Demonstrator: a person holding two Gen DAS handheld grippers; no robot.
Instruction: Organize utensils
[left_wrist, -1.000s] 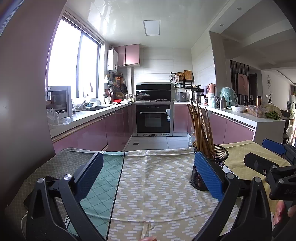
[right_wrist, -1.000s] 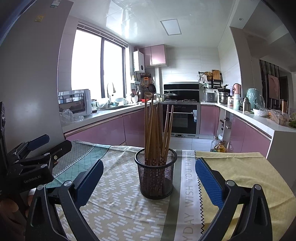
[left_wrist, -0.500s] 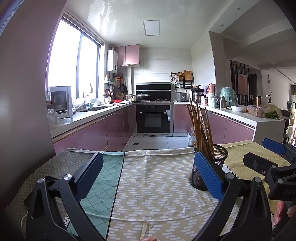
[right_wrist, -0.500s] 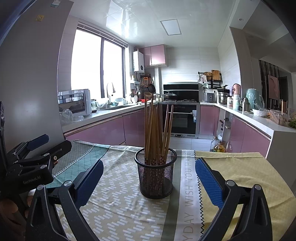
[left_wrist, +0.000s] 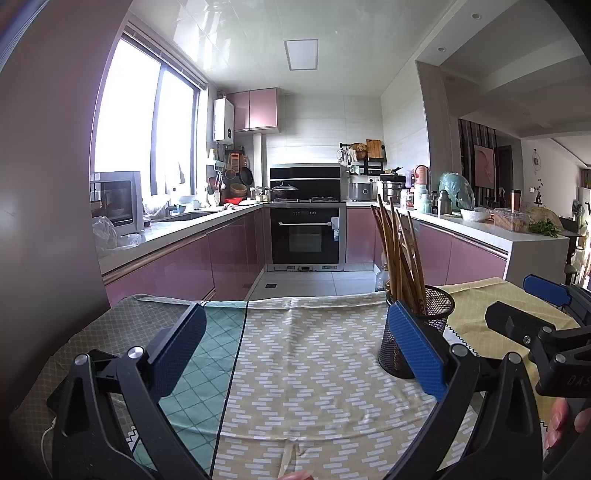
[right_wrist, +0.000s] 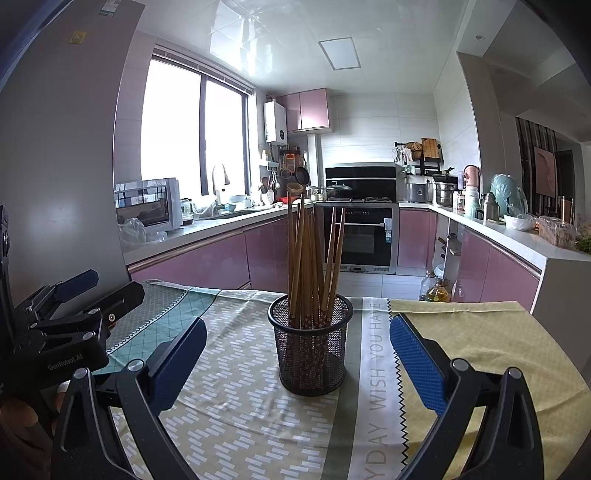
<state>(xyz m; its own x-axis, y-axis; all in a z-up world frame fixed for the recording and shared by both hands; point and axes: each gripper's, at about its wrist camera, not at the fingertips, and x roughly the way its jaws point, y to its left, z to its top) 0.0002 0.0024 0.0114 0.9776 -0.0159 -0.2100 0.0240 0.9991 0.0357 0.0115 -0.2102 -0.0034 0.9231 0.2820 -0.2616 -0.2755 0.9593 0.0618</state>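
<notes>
Black mesh holder (right_wrist: 310, 347) is standing upright on the patterned cloth over the worktop (right_wrist: 480, 332), wooden chopsticks (right_wrist: 314, 258) bunched inside and leaning a bit apart; no loose utensils are showing on the cloth. Right gripper (right_wrist: 295, 354) is sitting wide open, gripping nothing, aimed level at the holder from the near side, holder framed between its blue pads (right_wrist: 417, 365). Left gripper (left_wrist: 295, 354) is also wide open and empty, facing bare cloth, with the holder off to its right (left_wrist: 417, 332). Likely task nearly finished or a check pending; if regrasping, closing on one stick high up and lifting straight is looking safest so the light holder is not tipping
</notes>
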